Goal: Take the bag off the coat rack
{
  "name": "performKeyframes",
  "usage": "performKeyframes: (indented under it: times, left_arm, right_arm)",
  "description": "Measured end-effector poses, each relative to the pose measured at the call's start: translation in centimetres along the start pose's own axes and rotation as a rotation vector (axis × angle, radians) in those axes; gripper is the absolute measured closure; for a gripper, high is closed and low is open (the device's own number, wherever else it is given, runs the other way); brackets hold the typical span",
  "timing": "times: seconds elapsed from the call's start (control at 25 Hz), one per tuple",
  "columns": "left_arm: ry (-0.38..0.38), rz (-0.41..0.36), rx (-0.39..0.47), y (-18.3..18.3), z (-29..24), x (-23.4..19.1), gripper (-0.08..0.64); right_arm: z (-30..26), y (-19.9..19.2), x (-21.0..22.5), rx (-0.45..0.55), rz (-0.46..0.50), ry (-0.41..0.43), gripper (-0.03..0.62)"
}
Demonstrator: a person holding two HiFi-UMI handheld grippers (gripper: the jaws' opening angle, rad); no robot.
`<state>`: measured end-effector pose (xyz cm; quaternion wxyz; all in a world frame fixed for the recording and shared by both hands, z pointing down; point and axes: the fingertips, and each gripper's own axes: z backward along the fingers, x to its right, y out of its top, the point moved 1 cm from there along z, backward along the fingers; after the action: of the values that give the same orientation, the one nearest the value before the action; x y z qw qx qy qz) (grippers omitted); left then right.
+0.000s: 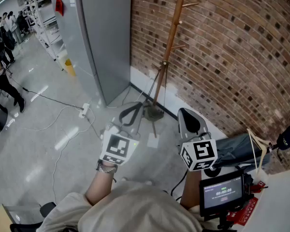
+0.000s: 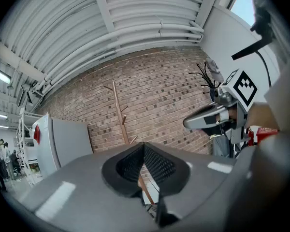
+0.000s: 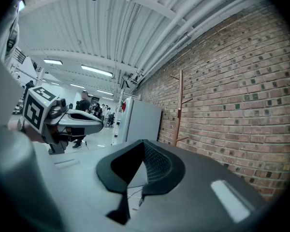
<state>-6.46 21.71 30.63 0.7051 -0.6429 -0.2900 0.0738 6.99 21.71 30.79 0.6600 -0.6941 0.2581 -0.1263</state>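
Note:
A bare wooden coat rack (image 1: 172,37) stands against the brick wall on a dark round base (image 1: 155,112); no bag hangs on its pegs. It also shows in the left gripper view as the coat rack (image 2: 119,114) and in the right gripper view as the coat rack (image 3: 179,105). My left gripper (image 1: 135,107) and right gripper (image 1: 186,113) are held side by side, short of the base, both shut and empty. Shut jaws fill the foreground for the left gripper (image 2: 144,150) and the right gripper (image 3: 144,152). A blue-grey fabric thing (image 1: 238,149) lies at the right; I cannot tell whether it is the bag.
A tall grey cabinet (image 1: 99,37) stands left of the rack. Cables (image 1: 58,100) and a power strip (image 1: 84,111) lie on the floor. People (image 1: 0,57) stand far left by white shelving (image 1: 43,13). A small screen (image 1: 222,192) sits at the lower right.

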Motion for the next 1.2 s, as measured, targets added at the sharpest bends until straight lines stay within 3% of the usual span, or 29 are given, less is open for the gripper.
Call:
performKeyframes:
  times: [0.36, 0.84, 1.2]
  left_arm:
    - [0.009, 0.005, 0.01, 0.8, -1.0, 1.4, 0.56]
    - [0.021, 0.02, -0.048, 0.0, -3.0, 5.6, 0.56]
    - [0.014, 0.024, -0.084, -1.2, -5.1, 6.5, 0.56]
  right_arm:
    - [0.6, -0.9, 1.6, -0.001, -0.037, 0.046, 0.591]
    - [3.2, -1.4, 5.6, 0.087, -0.083, 0.079, 0.591]
    - [1.8, -4.0, 7.3, 0.036, -0.103, 0.11, 0.591]
